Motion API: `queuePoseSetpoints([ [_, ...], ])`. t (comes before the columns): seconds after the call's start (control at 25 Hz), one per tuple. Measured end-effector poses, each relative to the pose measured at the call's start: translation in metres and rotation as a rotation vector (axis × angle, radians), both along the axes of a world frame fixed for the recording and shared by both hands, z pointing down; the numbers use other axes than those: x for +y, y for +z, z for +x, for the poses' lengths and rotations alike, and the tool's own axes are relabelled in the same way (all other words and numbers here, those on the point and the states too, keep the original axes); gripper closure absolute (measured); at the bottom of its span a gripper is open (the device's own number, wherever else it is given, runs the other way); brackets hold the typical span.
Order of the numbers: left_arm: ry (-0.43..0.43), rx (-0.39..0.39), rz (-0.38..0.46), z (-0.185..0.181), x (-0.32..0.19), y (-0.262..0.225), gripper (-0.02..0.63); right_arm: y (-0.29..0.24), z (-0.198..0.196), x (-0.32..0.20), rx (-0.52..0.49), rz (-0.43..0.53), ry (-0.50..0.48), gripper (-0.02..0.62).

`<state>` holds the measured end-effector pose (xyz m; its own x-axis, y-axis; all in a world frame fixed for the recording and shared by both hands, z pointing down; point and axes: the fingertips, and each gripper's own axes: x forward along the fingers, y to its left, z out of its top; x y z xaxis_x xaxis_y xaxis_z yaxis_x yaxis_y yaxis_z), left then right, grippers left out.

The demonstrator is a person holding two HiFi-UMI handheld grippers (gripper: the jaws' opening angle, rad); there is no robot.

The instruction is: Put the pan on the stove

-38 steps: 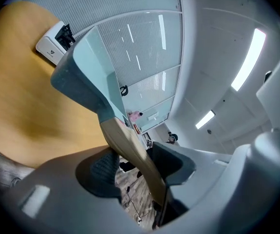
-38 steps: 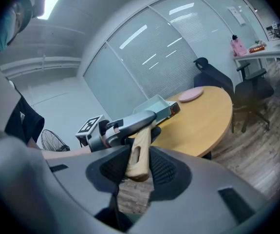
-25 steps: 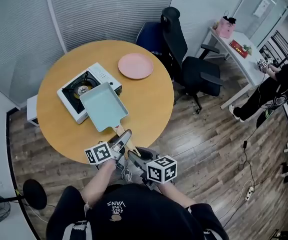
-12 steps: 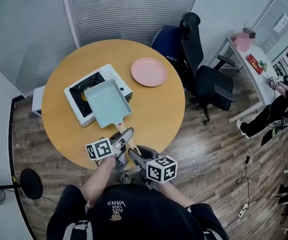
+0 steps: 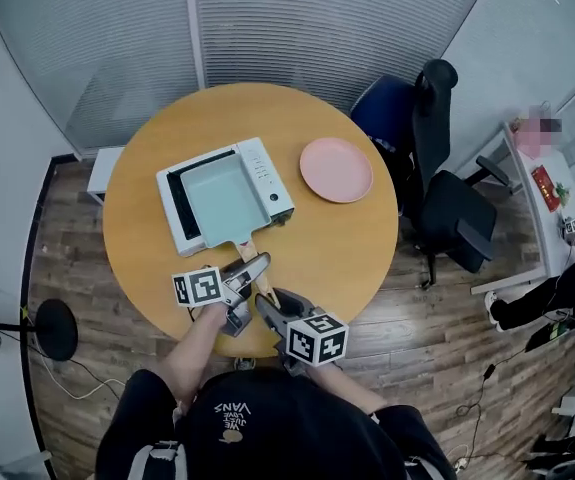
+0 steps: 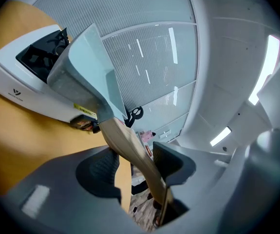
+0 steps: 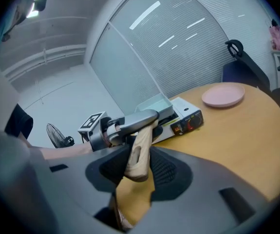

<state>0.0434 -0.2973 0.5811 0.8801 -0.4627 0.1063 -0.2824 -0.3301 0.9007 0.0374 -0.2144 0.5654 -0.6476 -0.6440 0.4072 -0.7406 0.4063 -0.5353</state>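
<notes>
A light blue rectangular pan (image 5: 222,198) lies on the white portable stove (image 5: 267,176) on the round wooden table (image 5: 347,238). Its wooden handle (image 5: 250,258) points toward me. My left gripper (image 5: 252,278) is shut on the handle's middle. My right gripper (image 5: 270,301) is shut on the handle's end, just behind the left one. In the left gripper view the handle (image 6: 125,140) runs between the jaws of the left gripper (image 6: 135,165) up to the pan (image 6: 86,62) over the stove (image 6: 18,82). In the right gripper view the handle's end (image 7: 140,150) sits between the pads of the right gripper (image 7: 137,167).
A pink plate (image 5: 336,169) lies on the table to the right of the stove. A black office chair (image 5: 437,168) stands behind the table at the right. A black stand base (image 5: 47,328) is on the floor at the left. A person (image 5: 567,278) sits far right.
The pan has moved away from me and further over the stove, and now covers the burner. Both grippers went along with the handle.
</notes>
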Motion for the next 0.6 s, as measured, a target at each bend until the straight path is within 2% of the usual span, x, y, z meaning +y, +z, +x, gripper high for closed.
queuePoseSetpoints([
  [0.28,-0.015,0.000,0.002,-0.019,-0.034,0.003,0.393,0.004,-0.018,-0.034,0.003,-0.005,-0.034,0.468],
  [0.6,-0.016,-0.004,-0.018,-0.030,-0.048,0.016,0.390,0.014,-0.029,-0.049,0.002,-0.029,-0.045,0.468],
])
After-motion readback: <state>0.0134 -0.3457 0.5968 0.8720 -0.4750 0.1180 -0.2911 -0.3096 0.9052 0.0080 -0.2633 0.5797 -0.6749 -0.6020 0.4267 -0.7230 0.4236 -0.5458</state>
